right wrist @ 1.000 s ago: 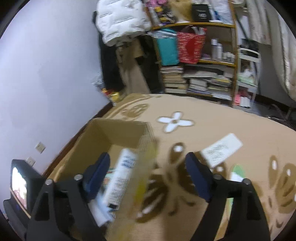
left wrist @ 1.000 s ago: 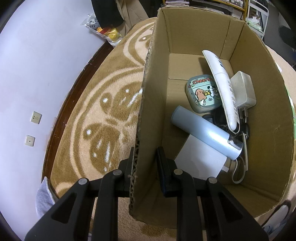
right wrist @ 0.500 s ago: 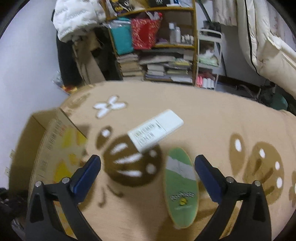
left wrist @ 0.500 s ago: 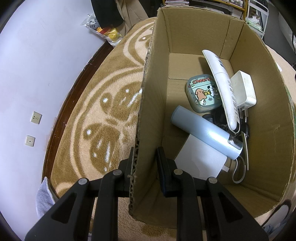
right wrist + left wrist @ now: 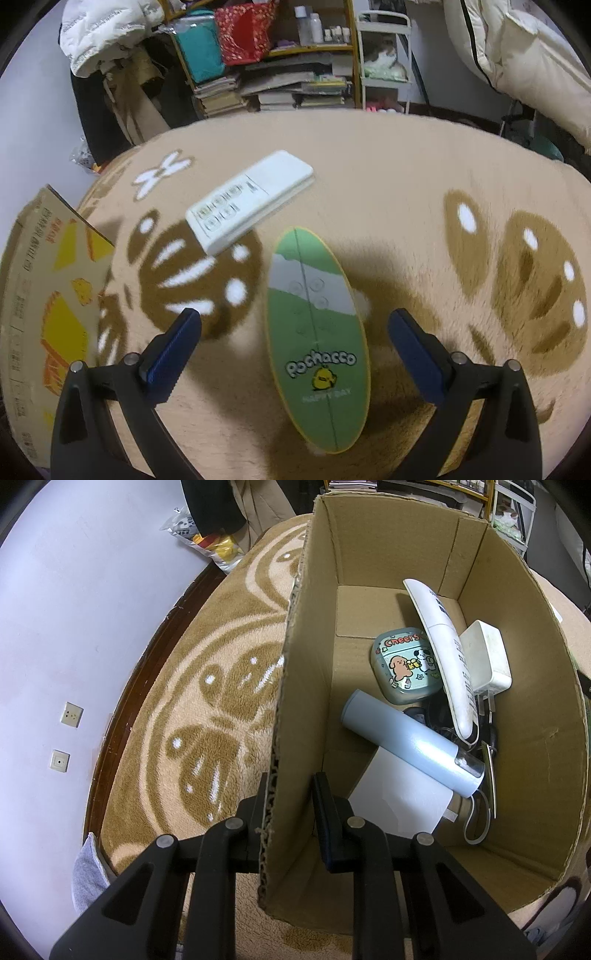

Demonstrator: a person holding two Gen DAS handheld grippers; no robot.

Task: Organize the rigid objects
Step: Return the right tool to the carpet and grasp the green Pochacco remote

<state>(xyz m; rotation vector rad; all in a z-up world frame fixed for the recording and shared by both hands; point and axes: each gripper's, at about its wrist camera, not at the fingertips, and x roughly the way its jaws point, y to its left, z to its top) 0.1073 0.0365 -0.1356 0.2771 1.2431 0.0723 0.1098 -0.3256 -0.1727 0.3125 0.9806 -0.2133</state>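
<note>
My left gripper (image 5: pixel 291 794) is shut on the near left wall of an open cardboard box (image 5: pixel 303 709). Inside lie a pale blue bottle (image 5: pixel 413 747), a curved white remote (image 5: pixel 443 657), a green cartoon case (image 5: pixel 404 664), a white charger (image 5: pixel 484 657) and a white sheet (image 5: pixel 399 797). My right gripper (image 5: pixel 295 336) is open above the rug, straddling a green oval "Pochacco" board (image 5: pixel 317 332). A flat white remote (image 5: pixel 247 201) lies beyond it. The cardboard box (image 5: pixel 44 295) shows its printed outer side at the left.
A beige rug with brown patterns (image 5: pixel 406 206) covers the floor. Cluttered bookshelves (image 5: pixel 280 70) and a white rack (image 5: pixel 384 62) stand at the back, bedding (image 5: pixel 517 55) at the right. A white wall with sockets (image 5: pixel 72 714) runs left of the box.
My right gripper has swung from over the box to the rug at its right and has come down closer over the green board. The left gripper and box have not moved.
</note>
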